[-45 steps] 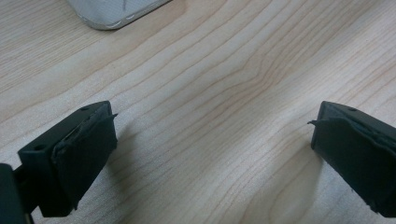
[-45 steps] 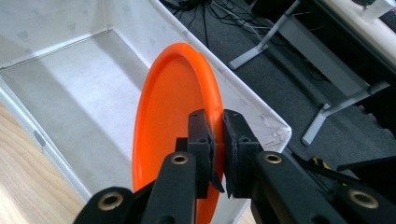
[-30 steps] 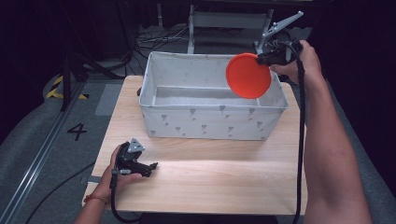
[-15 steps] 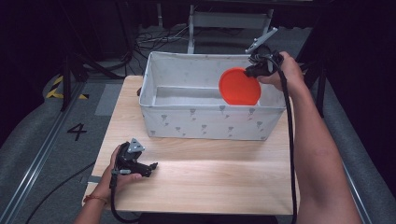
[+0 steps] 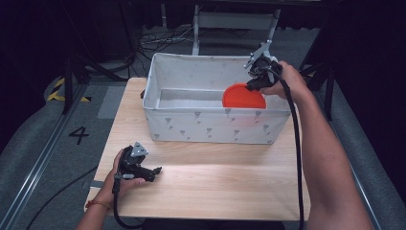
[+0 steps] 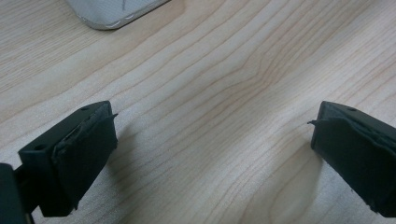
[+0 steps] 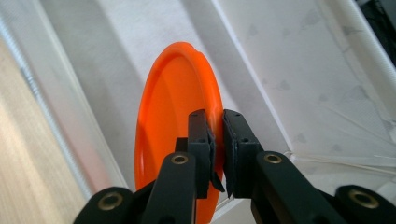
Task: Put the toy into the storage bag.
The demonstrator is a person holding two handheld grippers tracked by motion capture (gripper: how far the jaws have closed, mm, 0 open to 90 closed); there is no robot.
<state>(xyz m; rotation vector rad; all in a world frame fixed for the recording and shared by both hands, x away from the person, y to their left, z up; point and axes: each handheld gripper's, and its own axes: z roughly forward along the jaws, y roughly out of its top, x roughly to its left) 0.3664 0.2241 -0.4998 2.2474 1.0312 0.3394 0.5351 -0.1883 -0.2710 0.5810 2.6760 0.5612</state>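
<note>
Currently: your right gripper [image 7: 215, 140] pinches the orange plate [image 7: 173, 135] by its rim inside the white bin [image 5: 215, 129]. Next, likely: lower, release. Left gripper [image 5: 143, 170] spread, idle on table [image 5: 215, 191].

You can read one mark: a black numeral 4 [image 5: 78, 135] painted on the grey floor [image 5: 57, 143], left of the wooden table [image 5: 210, 182].

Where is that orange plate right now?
In the high view the orange plate is at the right end of the white fabric bin, partly down inside it, pinched by its rim in the right gripper.
</note>
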